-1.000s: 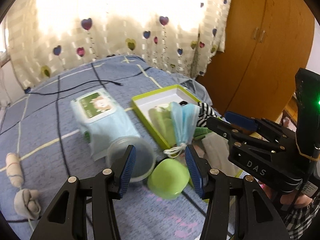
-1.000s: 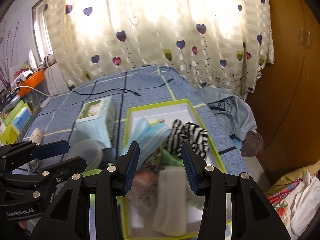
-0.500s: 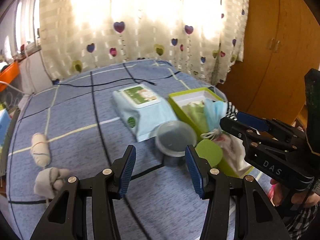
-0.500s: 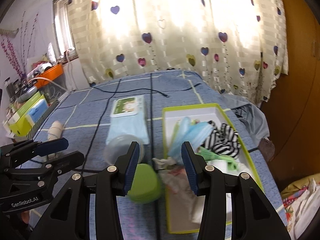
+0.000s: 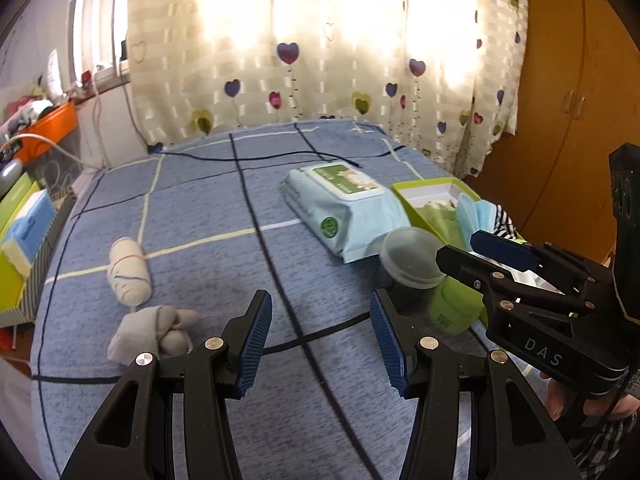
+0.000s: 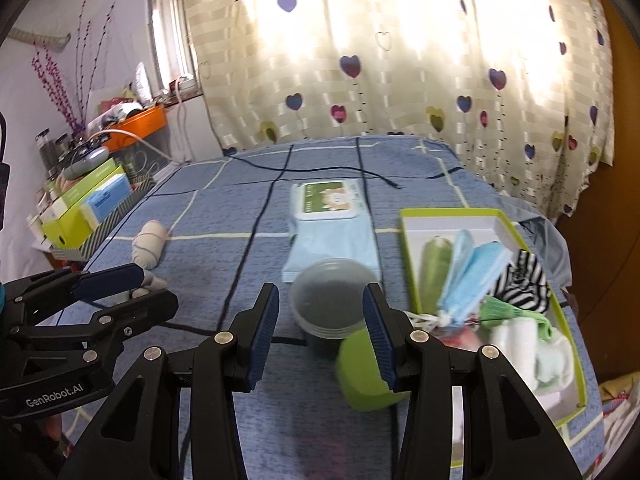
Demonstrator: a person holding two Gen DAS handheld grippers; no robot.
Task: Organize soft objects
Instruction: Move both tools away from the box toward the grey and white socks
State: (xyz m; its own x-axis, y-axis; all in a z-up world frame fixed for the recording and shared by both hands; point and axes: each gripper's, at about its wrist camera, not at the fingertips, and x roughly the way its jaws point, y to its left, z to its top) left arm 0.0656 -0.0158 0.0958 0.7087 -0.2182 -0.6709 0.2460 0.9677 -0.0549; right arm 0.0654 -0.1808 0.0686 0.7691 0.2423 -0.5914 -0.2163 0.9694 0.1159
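Observation:
A green-rimmed box (image 6: 412, 240) on the blue bed holds face masks (image 6: 472, 272), a striped sock (image 6: 520, 280) and white rolled cloths (image 6: 528, 344); it also shows in the left wrist view (image 5: 404, 192). A rolled white sock (image 5: 128, 276) and a grey sock bundle (image 5: 152, 332) lie at the left of the bed. My left gripper (image 5: 320, 340) is open and empty, above the bed to the right of the grey bundle. My right gripper (image 6: 318, 336) is open and empty, above a clear tub (image 6: 332, 304).
A wet-wipes pack (image 5: 344, 204) lies mid-bed beside the box. A green lid (image 6: 368, 372) lies by the tub. A black cable (image 5: 256, 156) runs across the far bed. Boxes (image 6: 84, 204) stand off the left edge, a wooden wardrobe (image 5: 560, 80) at the right.
Both grippers have pulled back from the box and swung left. The two socks at the left have come nearer the left gripper. Both stay open and empty.

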